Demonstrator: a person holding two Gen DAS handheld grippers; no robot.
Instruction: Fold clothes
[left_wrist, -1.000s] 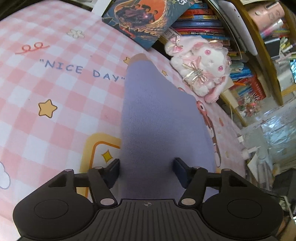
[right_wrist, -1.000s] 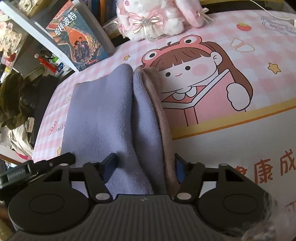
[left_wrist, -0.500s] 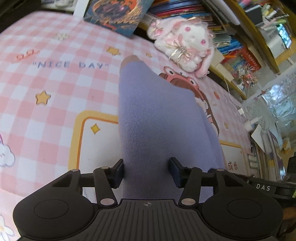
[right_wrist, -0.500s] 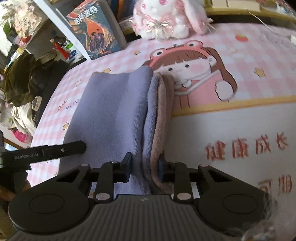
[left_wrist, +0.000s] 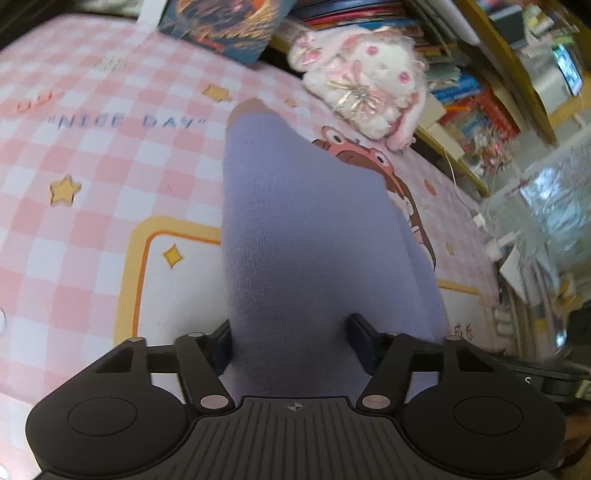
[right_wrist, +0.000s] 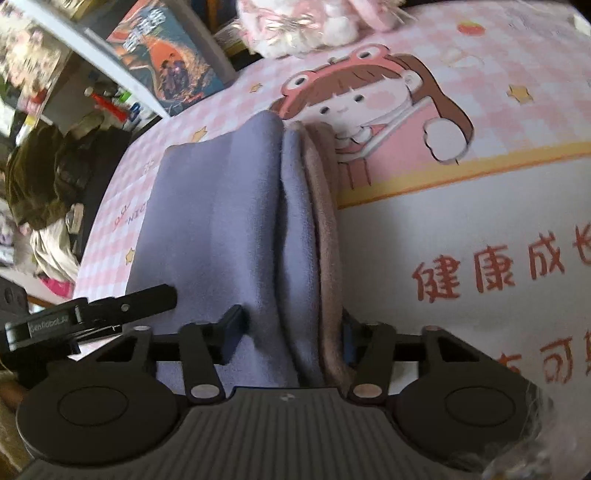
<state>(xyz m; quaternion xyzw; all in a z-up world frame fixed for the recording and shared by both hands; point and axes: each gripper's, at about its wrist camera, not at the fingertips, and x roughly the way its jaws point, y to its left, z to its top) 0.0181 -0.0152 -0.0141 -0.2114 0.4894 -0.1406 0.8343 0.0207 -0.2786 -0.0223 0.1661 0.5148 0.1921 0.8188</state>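
A lavender knit garment (left_wrist: 306, 236) with a beige-pink lining lies folded lengthwise on the pink checked cartoon mat (left_wrist: 92, 177). My left gripper (left_wrist: 290, 341) straddles its near end with jaws wide apart, cloth between the fingers. In the right wrist view the garment (right_wrist: 221, 221) shows several folded layers, the beige one (right_wrist: 327, 229) on the right. My right gripper (right_wrist: 291, 332) is open around the near edge of those layers. The left gripper's finger (right_wrist: 122, 304) rests on the cloth's left side.
A white plush bunny (left_wrist: 369, 88) sits at the mat's far edge beside a leaning illustrated book (left_wrist: 229, 26). Bookshelves (left_wrist: 480, 92) stand behind. A white charger and cable (left_wrist: 484, 225) lie at the right edge. Clutter and dark clothes (right_wrist: 48, 177) lie past the mat's left side.
Both grippers closed on the garment half a second ago and have now opened again. The right gripper's jaws spread from a tight pinch to wide apart. The garment stays folded.
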